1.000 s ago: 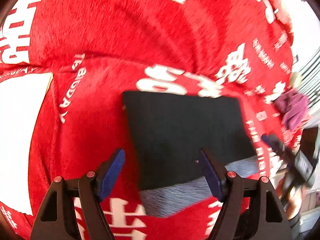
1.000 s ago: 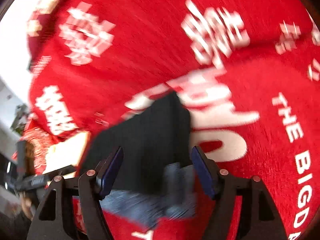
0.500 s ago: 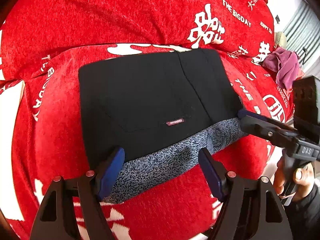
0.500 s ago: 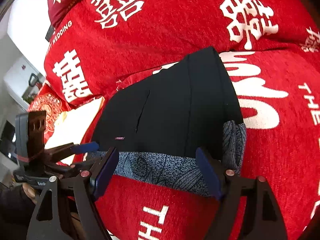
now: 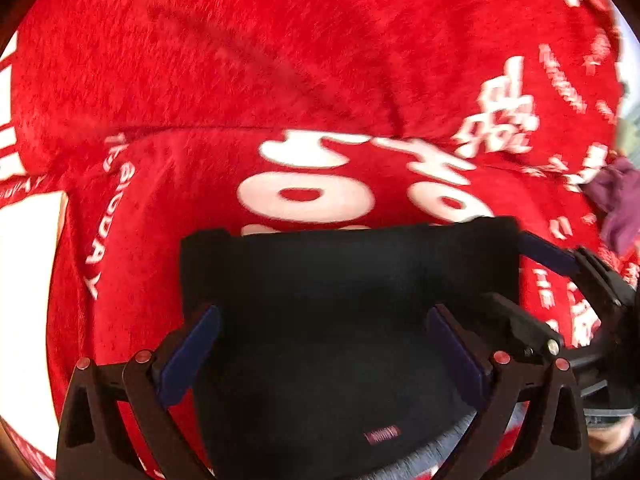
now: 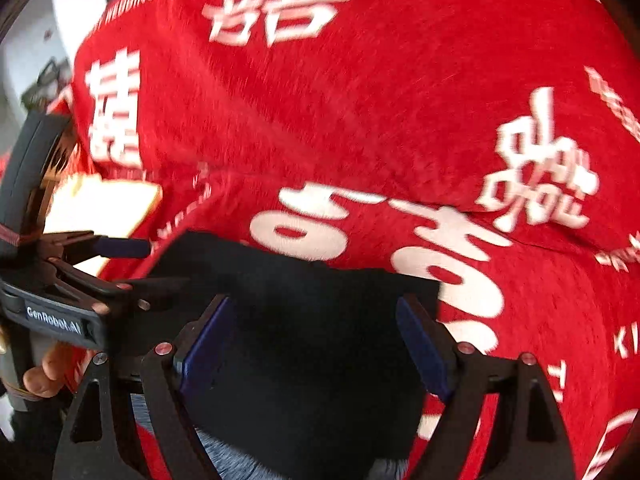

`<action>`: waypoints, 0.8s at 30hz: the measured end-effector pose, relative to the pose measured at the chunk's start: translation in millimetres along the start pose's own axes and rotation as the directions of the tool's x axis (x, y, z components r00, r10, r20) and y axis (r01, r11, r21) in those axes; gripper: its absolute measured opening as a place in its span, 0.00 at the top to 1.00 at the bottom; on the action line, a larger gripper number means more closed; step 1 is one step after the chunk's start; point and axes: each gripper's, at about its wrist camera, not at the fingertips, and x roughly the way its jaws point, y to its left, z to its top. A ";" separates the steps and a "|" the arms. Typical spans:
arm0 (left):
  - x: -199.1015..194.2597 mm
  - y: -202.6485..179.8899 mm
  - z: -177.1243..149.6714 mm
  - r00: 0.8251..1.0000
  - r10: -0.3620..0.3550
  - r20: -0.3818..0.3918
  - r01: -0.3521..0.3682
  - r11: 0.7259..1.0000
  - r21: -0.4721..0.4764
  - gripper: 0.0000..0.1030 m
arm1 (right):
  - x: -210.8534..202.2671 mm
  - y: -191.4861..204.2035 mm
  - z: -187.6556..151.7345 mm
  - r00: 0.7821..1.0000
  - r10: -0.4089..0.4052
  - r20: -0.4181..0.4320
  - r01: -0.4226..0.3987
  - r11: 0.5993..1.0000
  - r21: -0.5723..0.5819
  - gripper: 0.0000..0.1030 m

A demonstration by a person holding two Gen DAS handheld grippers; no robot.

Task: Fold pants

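The black pants (image 5: 340, 320) lie folded into a rectangle on the red blanket (image 5: 280, 60), with a grey patterned inner band (image 5: 440, 446) showing at the near edge. A small red label (image 5: 382, 436) sits on the near part. My left gripper (image 5: 320, 348) is open, its blue-padded fingers spread low over the pants. My right gripper (image 6: 316, 340) is open too, over the right part of the pants (image 6: 312, 360). The right gripper also shows at the right of the left wrist view (image 5: 560, 280). The left gripper shows at the left of the right wrist view (image 6: 80, 280).
The red blanket with white lettering (image 6: 360, 120) covers a couch seat and backrest. A white-lit patch (image 5: 24, 300) lies at the left. A purple cloth (image 5: 616, 204) lies at the far right. A hand (image 6: 44, 376) holds the left gripper's handle.
Both grippers have moved forward and lower over the pants, so the black fabric now fills the space between the fingers. The views are blurred by motion.
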 end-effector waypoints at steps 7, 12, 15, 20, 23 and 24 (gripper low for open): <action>31.7 -2.9 -4.3 0.998 0.030 -0.053 -0.027 0.998 0.057 0.01 | 45.6 -30.1 -11.1 0.992 0.058 -0.110 -0.050 0.996 0.070 0.16; 42.0 -7.2 -6.1 0.997 0.061 -0.047 -0.057 0.994 0.090 0.01 | 51.4 -30.6 -14.7 0.989 0.105 -0.104 -0.098 0.993 0.070 0.06; 43.3 -2.6 -5.6 0.998 0.034 -0.048 -0.031 0.996 0.079 0.01 | 56.9 -27.7 -17.2 0.988 0.104 -0.113 -0.099 0.994 0.053 0.01; 37.5 -6.5 -7.2 0.998 0.048 -0.031 -0.044 0.994 0.103 0.01 | 56.1 -22.4 -20.5 0.992 0.078 -0.103 -0.077 0.997 0.009 0.01; 15.6 -9.8 -14.9 0.997 0.071 0.009 -0.072 0.991 0.109 0.01 | 38.4 -17.3 -20.5 0.994 0.029 -0.103 -0.026 0.999 0.029 0.00; 6.3 -9.9 -19.8 0.997 0.064 0.034 -0.067 0.992 0.110 0.01 | 21.8 -13.7 -24.9 0.997 0.024 -0.075 -0.021 0.998 0.052 0.00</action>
